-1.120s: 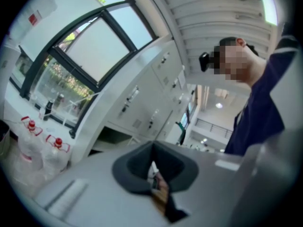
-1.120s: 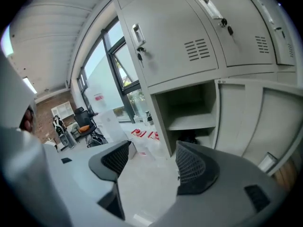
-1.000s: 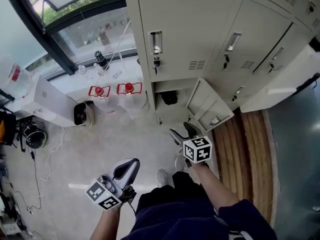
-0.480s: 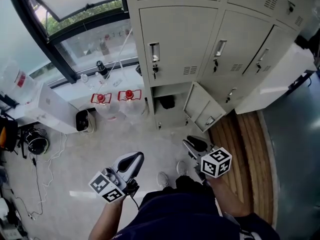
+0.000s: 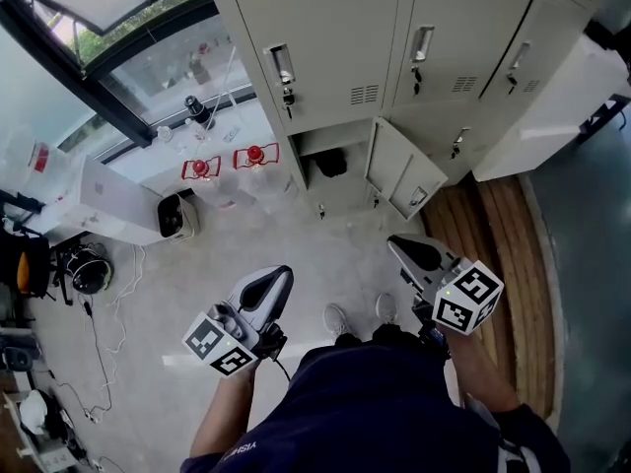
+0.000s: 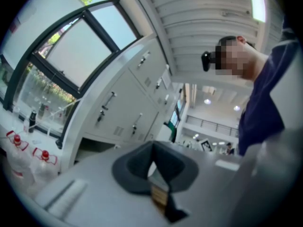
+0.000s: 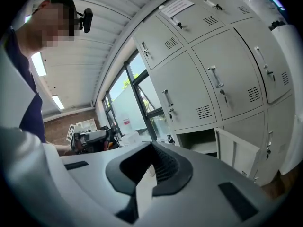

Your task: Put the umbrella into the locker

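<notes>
The umbrella point(image 5: 330, 163) lies inside the open locker point(image 5: 340, 132), with the door point(image 5: 399, 173) swung out at its 3 o'clock. The left gripper point(image 5: 280, 275), at the umbrella's 7 o'clock, is closed and empty. The right gripper point(image 5: 396, 243), at 5 o'clock, has just closed on nothing.

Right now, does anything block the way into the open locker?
Nothing visible does. The locker has its door swung aside to the right, and a dark thing, likely the umbrella, already lies inside.

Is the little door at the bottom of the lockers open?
Yes, the little door stands swung outward, so the compartment behind it shows.
</notes>
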Demonstrator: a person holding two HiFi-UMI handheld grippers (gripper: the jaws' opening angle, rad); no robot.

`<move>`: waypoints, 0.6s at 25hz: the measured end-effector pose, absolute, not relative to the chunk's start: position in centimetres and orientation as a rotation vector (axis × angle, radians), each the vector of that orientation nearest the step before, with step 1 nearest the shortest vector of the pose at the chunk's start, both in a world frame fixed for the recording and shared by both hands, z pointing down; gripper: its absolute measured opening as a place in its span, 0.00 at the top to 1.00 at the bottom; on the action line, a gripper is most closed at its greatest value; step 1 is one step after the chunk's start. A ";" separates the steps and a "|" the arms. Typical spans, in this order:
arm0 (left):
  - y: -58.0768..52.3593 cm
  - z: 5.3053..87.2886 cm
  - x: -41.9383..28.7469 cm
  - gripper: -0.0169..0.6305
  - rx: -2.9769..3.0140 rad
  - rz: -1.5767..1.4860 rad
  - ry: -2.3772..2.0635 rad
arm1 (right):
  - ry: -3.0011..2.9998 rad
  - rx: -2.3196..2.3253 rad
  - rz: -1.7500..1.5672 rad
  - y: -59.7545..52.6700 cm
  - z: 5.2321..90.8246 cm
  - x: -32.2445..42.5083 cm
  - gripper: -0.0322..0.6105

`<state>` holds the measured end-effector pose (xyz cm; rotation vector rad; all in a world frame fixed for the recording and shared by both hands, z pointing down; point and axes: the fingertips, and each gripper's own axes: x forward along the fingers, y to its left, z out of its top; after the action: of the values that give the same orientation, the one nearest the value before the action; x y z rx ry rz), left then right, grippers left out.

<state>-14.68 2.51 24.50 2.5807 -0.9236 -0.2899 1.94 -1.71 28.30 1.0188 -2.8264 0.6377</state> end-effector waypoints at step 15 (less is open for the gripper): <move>2.0 23.7 -4.7 0.97 2.561 -0.275 -1.012 | -2.910 0.914 0.570 -2.5 25.5 10.0 0.94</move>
<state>-4.71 2.03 23.74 2.5607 -1.0121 -0.2753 10.03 -2.49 25.45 0.9142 -2.9096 0.5704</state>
